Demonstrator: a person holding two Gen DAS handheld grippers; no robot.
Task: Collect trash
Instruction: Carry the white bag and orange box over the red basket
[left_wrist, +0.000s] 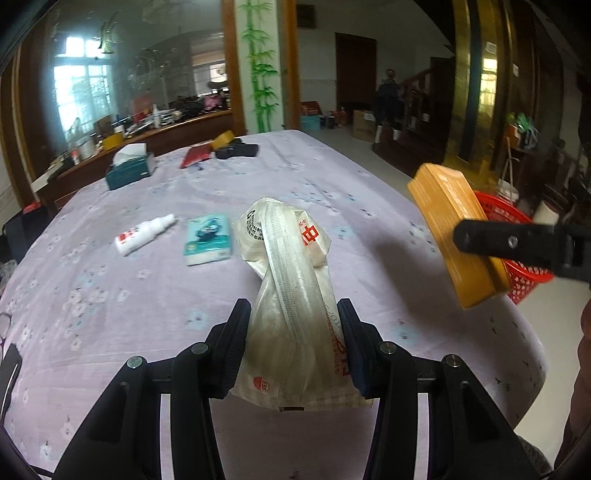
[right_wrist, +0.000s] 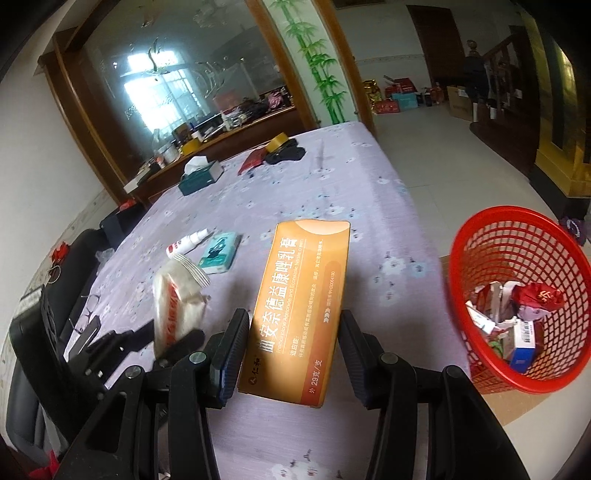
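Note:
My left gripper (left_wrist: 293, 314) is shut on a crumpled white plastic wrapper (left_wrist: 291, 280) with red print and holds it above the table; the wrapper also shows in the right wrist view (right_wrist: 177, 299). My right gripper (right_wrist: 293, 321) is shut on an orange medicine box (right_wrist: 299, 306), held above the table near its right edge; the box also shows in the left wrist view (left_wrist: 454, 232). A red mesh basket (right_wrist: 517, 236) with several pieces of trash stands on the floor right of the table; its rim shows behind the box in the left wrist view (left_wrist: 517, 273).
The table has a lilac flowered cloth (left_wrist: 110, 295). On it lie a white spray bottle (left_wrist: 142, 234), a teal tissue pack (left_wrist: 207, 240), a teal tissue box (left_wrist: 131, 168), a red packet (left_wrist: 195, 155), a tape roll (left_wrist: 223, 139) and a black item (left_wrist: 236, 150). A black chair (right_wrist: 44, 332) stands at left.

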